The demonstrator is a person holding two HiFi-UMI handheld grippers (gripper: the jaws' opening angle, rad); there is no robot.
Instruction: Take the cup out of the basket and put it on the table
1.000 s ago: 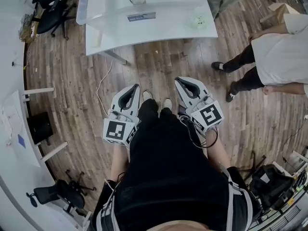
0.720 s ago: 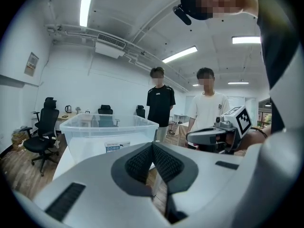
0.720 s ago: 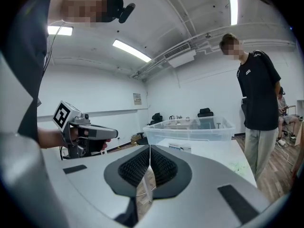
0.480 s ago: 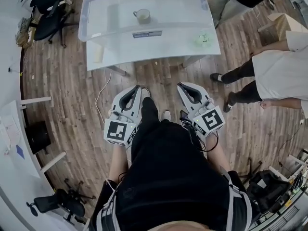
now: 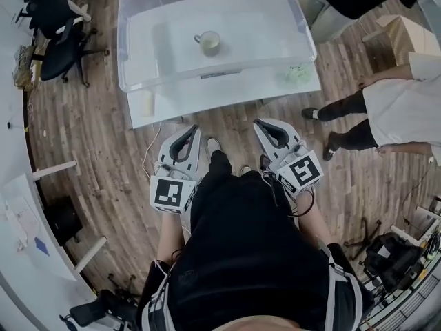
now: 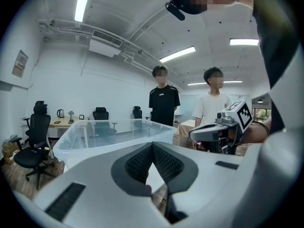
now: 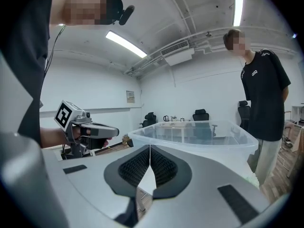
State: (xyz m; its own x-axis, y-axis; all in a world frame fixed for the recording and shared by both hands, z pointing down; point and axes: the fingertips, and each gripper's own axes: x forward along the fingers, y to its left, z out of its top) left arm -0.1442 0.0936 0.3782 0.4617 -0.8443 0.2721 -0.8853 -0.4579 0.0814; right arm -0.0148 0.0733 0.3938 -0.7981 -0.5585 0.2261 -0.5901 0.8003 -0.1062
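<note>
A pale cup [image 5: 209, 43] stands upright inside the clear plastic basket [image 5: 138, 81], which sits on a white table [image 5: 227, 95] ahead of me. Both grippers are held low in front of my body, short of the table and well away from the cup. The left gripper [image 5: 186, 134] is shut with nothing in it, its jaws meeting at the tip [image 6: 152, 144]. Shut and empty too, the right gripper [image 5: 264, 125] has its jaws touching [image 7: 149, 147]. From the gripper views only the basket's wall [image 6: 107, 137] [image 7: 199, 136] shows; the cup is hidden there.
A small green object [image 5: 298, 74] lies on the table's right corner. Two people stand to the right [image 5: 396, 88] and behind the table [image 6: 163, 106]. Office chairs [image 5: 58, 12] stand at left, a cardboard box [image 5: 402, 34] at right, a cable [image 5: 148, 158] on the wooden floor.
I have stepped toward the table: the basket and cup now sit lower and closer in the head view. Both grippers stay shut in front of me.
</note>
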